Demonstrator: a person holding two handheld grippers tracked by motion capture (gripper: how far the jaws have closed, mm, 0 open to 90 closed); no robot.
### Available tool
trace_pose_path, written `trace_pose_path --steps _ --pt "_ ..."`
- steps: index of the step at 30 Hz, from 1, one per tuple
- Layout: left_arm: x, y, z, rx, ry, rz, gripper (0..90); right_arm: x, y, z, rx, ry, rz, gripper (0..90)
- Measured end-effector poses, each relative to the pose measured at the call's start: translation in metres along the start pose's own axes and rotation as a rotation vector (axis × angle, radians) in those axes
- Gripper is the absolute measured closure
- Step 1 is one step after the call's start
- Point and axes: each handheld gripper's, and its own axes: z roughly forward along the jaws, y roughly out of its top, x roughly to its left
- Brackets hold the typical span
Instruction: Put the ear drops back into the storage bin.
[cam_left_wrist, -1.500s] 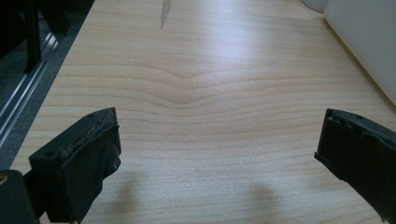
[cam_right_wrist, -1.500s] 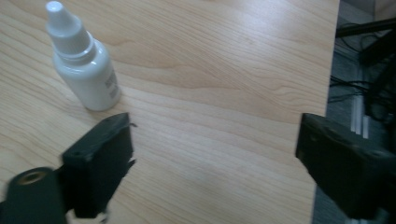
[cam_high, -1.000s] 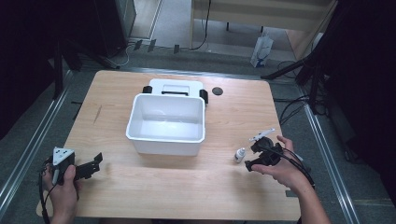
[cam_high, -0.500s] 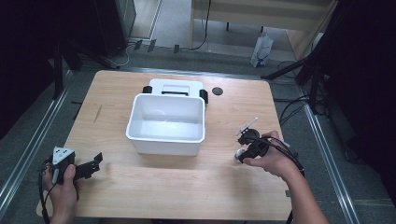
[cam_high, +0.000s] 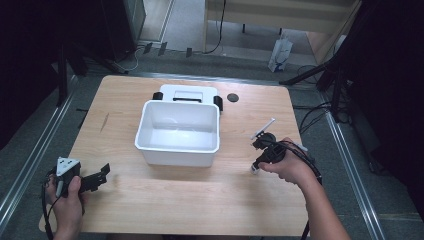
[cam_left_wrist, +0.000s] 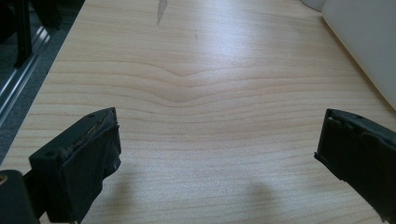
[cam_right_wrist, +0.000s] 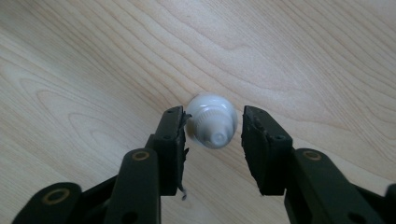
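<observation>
Looks like a lab or test room set up for recording. Bare wooden table (cam_high: 165, 220) on grey carpet, metal rails (cam_high: 30, 165) along both sides at 3 and 9 o'clock, black stands (cam_high: 332, 75) and loose cables (cam_high: 310, 117) at 2 o'clock. Pale wooden furniture (cam_high: 280, 15) with a paper bag (cam_high: 280, 50) at 12 o'clock, dark surroundings elsewhere.

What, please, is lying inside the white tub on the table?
The white tub looks empty: the high view shows only its pale, shiny floor. Its near wall hides the strip of floor just behind it, so something small there could not be seen.
</observation>
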Motion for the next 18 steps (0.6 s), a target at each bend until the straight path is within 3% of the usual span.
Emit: trace_pose_path --steps 3,9,11,13,18 --pt "0.000 0.000 0.000 0.001 -0.001 0.001 0.4 0.000 0.001 0.000 0.004 0.003 -0.006 71.9" --pt "0.000 0.000 0.000 0.001 -0.001 0.001 0.4 0.003 0.003 -0.001 0.032 0.034 -0.003 72.3" --pt "0.000 0.000 0.000 0.002 -0.001 0.001 0.4 0.003 0.004 -0.003 0.026 0.041 -0.036 72.4" --pt "0.000 0.000 0.000 0.001 -0.001 0.001 0.4 0.005 0.007 -0.007 0.025 0.045 -0.038 72.3" --pt "0.000 0.000 0.000 0.002 -0.001 0.001 0.5 0.006 0.016 -0.019 0.002 0.018 -0.051 72.3"
